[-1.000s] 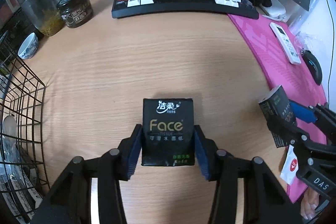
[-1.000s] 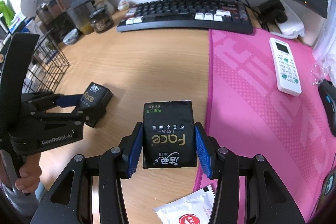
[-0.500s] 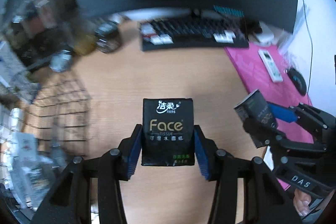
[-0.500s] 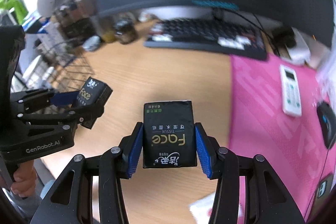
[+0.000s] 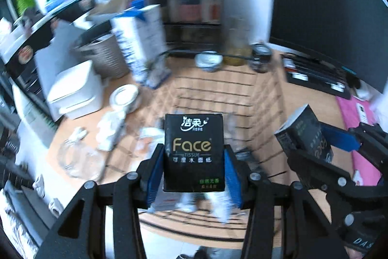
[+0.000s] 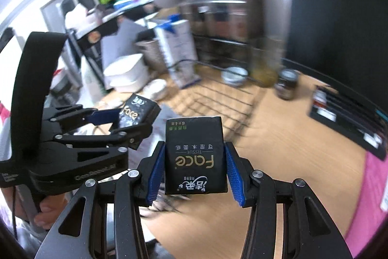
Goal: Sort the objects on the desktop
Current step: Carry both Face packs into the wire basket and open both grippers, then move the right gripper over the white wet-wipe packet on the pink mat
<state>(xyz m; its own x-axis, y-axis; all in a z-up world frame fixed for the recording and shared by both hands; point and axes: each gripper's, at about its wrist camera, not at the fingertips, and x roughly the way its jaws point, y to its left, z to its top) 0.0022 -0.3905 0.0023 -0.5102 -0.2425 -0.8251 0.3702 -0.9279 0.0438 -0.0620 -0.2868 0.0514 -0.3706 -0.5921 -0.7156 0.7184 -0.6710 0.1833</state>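
The left gripper (image 5: 194, 159) is clamping a black Face tissue pack (image 5: 193, 152) between its blue pads, long axis running forward along the fingers, and the right gripper (image 6: 194, 162) is gripping a second Face tissue pack (image 6: 195, 157) the same way, label reversed. Both packs are hanging in the air, with the black wire basket (image 5: 242, 98) lying ahead of and below the left gripper and ahead and slightly left of the right one. Judging by this, the left hand is sitting nearer the basket, so its pack looks likelier to go in first.
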